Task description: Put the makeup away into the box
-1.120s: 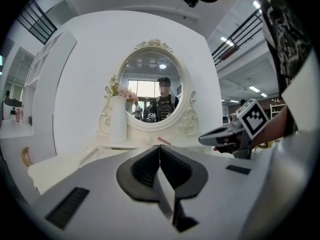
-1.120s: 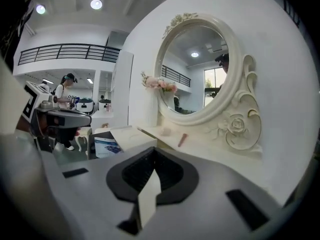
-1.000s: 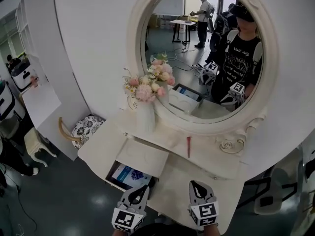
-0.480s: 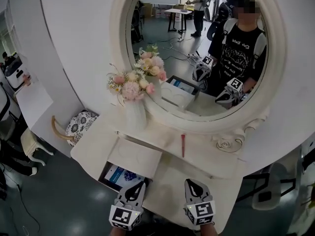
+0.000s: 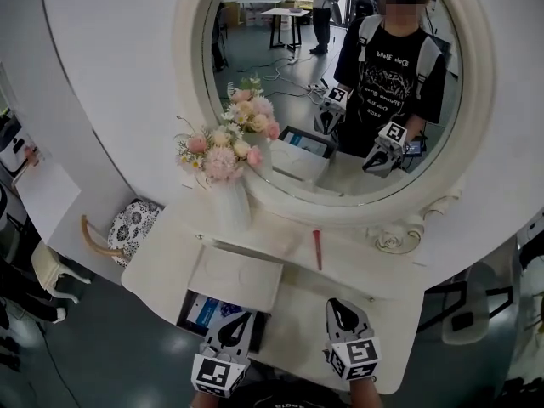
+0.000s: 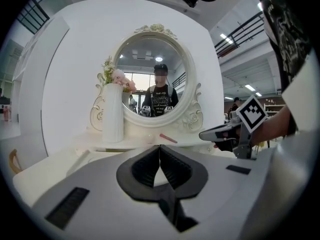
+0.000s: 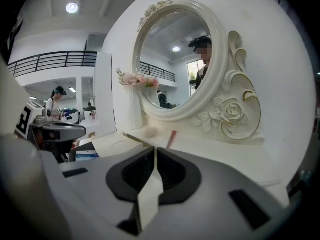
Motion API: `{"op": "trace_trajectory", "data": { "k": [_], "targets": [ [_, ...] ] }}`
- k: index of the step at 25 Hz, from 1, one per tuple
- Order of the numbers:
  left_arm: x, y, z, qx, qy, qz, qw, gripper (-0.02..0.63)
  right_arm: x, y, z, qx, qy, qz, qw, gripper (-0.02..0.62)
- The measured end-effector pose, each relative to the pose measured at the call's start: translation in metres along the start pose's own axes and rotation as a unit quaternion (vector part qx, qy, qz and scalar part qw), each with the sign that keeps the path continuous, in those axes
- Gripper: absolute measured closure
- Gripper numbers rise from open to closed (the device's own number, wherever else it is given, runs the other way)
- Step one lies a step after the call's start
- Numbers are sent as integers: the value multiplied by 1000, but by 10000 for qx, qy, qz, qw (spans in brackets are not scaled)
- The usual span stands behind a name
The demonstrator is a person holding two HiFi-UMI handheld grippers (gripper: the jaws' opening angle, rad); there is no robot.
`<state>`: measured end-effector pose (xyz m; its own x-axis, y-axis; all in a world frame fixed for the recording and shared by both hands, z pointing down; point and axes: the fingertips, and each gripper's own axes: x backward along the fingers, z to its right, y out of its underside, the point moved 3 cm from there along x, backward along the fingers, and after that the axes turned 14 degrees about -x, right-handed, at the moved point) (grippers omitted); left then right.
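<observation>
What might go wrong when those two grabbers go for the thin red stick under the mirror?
The slim red makeup stick lies flat on the white shelf; the right gripper, now shut, might nudge it rolling. The tall white vase of pink flowers stands nearby; carrying the stick to the open box may tip it.

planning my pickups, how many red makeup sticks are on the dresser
1. The red stick lies on the shelf under the mirror, right of the vase. A pale roundish thing beside it may be makeup too; more may be hidden.
</observation>
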<state>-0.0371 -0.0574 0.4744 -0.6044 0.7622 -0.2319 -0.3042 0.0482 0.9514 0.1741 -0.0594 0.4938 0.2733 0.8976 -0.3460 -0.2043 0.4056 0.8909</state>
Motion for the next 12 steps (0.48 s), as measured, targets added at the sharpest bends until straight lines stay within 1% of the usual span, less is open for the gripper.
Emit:
{"op": "trace_trajectory", "data": {
  "k": [5,7,8,9,10,12],
  "targets": [
    [-5,3,-12,-52,166,46,9998,591,-5,-4,-1,51,264,29,9996,583],
    [-8,2,-16,-87,278,83,9995,591,-7,-9,-2,-8,257,94,9996,574],
    [-10,1,-18,-96,328,94,9994,591,-9,-11,-4,-48,194,111,9997,542],
    [-11,1,-19,-104,369,100,9992,591,-11,-12,-5,-77,128,108,9998,475],
    [-12,2,-20,-118,403,106,9991,591,-12,-12,-7,-81,95,96,9999,446],
    [-13,2,-23,-159,459,118,9988,591,-16,-14,-6,-29,143,88,9999,448]
  ]
}}
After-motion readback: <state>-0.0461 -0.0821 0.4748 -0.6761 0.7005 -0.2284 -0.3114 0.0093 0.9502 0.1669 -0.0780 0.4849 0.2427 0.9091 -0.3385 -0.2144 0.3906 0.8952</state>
